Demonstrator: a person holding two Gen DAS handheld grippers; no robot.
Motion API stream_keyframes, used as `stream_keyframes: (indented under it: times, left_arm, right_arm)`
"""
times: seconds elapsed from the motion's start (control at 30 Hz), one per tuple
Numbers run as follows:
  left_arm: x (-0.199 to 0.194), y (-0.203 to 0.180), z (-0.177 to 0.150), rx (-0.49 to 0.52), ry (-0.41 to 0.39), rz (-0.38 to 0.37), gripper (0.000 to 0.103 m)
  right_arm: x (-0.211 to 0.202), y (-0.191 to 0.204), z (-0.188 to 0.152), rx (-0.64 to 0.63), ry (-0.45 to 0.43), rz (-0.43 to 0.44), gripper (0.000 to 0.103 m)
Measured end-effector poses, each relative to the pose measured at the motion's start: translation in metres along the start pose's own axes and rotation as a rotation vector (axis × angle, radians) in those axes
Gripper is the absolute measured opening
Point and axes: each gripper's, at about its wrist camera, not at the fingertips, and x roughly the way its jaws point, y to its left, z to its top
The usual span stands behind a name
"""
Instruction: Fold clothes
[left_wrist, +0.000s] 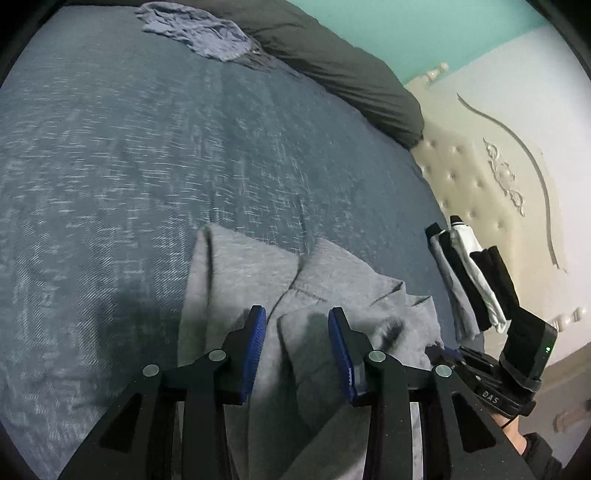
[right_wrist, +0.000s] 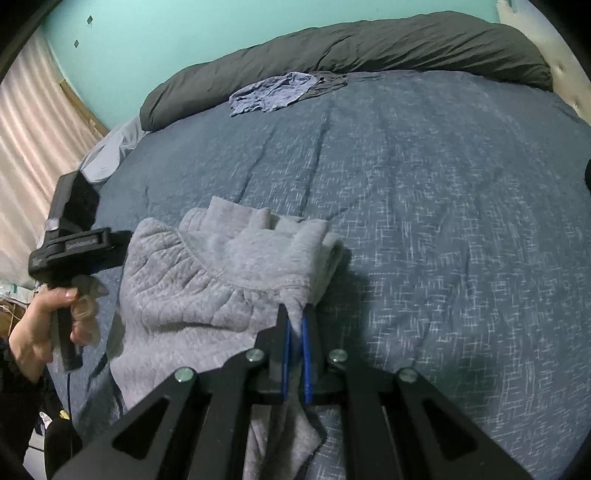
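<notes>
Hovering at 9 o'clock, left gripper (left_wrist: 297, 319) has fingers spread over grey sweatpants (right_wrist: 192, 280), not gripping. Sweatpants lie bunched on blue bedspread (right_wrist: 424, 206), centre-left. Right gripper (right_wrist: 295, 325) at 6 o'clock pinches their edge.

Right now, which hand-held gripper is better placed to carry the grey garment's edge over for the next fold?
The right hand-held gripper, probably: it is shut on the grey garment. The left hand-held gripper is open, gripping nothing.

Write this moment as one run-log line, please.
left gripper: open above grey garment | right gripper: shut on grey garment edge | surface: blue bedspread
</notes>
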Motion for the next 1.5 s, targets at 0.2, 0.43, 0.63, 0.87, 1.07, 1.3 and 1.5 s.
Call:
stream_keyframes:
  times: [0.2,0.43,0.63,0.87,1.07,1.3,1.5]
  left_arm:
    - [0.017,0.006,0.006,-0.015,0.027,-0.047,0.036]
    - [0.013,-0.003,0.003,0.041,0.017,-0.046,0.007]
    - [-0.037,-0.009,0.002,0.048,-0.084,-0.054,0.006]
    - [-0.065,0.023,-0.013,-0.036,-0.125,0.043,0.006]
    - [-0.037,0.051,-0.016,-0.112,-0.096,0.089,0.006]
    - [-0.047,0.049,-0.013,-0.134,-0.139,0.077,0.017]
    - [-0.066,0.028,-0.027,-0.105,-0.113,-0.011,0.036]
  right_arm:
    - [0.0,-0.002,-0.002,0.016,-0.005,0.026,0.005]
    - [0.001,0.0,-0.002,0.012,-0.017,0.034,0.005]
    - [-0.009,0.013,0.009,-0.03,-0.054,0.04,0.005]
    - [0.0,0.041,0.03,-0.106,-0.059,0.068,0.005]
    - [0.055,0.039,0.038,-0.109,0.048,0.011,0.005]
    - [0.048,0.023,0.04,-0.062,0.017,0.048,0.014]
    - [0.038,0.024,0.037,-0.052,0.005,0.05,0.018]
